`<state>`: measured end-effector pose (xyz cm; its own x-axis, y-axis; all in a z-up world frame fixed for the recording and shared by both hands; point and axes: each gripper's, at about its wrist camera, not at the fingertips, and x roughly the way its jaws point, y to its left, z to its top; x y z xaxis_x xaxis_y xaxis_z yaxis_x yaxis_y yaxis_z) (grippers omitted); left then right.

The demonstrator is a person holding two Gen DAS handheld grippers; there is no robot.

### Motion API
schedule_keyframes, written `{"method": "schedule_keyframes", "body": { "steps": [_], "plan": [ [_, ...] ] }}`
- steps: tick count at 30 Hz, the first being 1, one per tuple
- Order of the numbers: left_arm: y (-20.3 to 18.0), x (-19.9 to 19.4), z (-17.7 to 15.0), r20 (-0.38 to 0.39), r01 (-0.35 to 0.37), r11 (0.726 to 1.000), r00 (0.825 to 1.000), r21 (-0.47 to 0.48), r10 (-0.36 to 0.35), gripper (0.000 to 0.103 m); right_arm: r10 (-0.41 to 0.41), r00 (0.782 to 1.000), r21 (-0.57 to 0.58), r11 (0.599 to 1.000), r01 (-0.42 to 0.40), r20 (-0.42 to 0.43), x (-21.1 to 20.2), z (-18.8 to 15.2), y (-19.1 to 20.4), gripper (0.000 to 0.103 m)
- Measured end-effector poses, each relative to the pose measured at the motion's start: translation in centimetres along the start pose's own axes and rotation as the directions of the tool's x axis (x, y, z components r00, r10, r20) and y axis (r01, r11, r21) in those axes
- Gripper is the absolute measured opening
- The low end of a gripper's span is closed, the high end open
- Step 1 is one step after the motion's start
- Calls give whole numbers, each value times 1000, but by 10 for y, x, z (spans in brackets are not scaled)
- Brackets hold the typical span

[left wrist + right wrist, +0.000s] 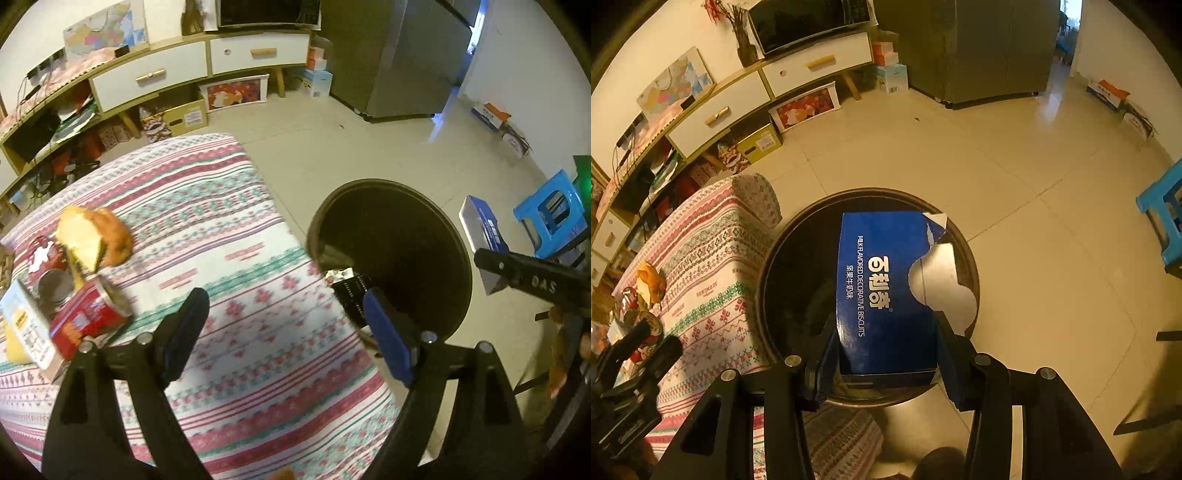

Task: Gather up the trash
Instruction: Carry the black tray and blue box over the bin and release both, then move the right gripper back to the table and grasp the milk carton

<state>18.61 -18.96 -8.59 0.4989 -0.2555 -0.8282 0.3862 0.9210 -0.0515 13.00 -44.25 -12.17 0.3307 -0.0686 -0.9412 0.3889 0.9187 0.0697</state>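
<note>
A dark round trash bin (775, 258) stands on the floor beside the cloth-covered table (236, 229). My right gripper (886, 356) is shut on a blue biscuit box (886, 288) and holds it over the bin's mouth. My left gripper (284, 321) is open with nothing between its fingers, over the table's edge next to the bin (391, 258). A dark packet (349, 293) lies inside the bin. On the table's left sit a red can (88, 317), a crumpled yellow-orange wrapper (96, 240) and a small white carton (26, 325).
A TV cabinet (147, 77) with drawers and boxes under it lines the far wall. A grey cupboard (399, 59) stands at the back. A blue plastic stool (550, 214) is on the tiled floor to the right, with cartons (491, 114) by the wall.
</note>
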Motion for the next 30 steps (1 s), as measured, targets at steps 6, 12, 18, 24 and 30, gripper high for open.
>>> {"method": "schedule_keyframes", "body": {
  "steps": [6,12,18,24,30],
  "plan": [
    [23,-18,-13,9,-34,999,999,-11,34,88,7,1000,-35,999,-7,0,-1,-3,18,69],
    [46,-37,-27,17,-61,998,998,-33,61,93,-19,999,-92,996,23,40,-11,-6,44,79],
    [71,-52,-40,8,-93,994,996,-60,94,95,-25,998,-114,993,30,50,-13,-9,67,79],
    [111,-65,-54,-8,-102,985,995,-138,102,99,-13,998,-162,987,22,53,-15,-19,99,80],
    [166,-79,-67,-15,-172,947,985,-271,175,103,9,1000,-216,976,-2,29,-10,-32,137,81]
  ]
}}
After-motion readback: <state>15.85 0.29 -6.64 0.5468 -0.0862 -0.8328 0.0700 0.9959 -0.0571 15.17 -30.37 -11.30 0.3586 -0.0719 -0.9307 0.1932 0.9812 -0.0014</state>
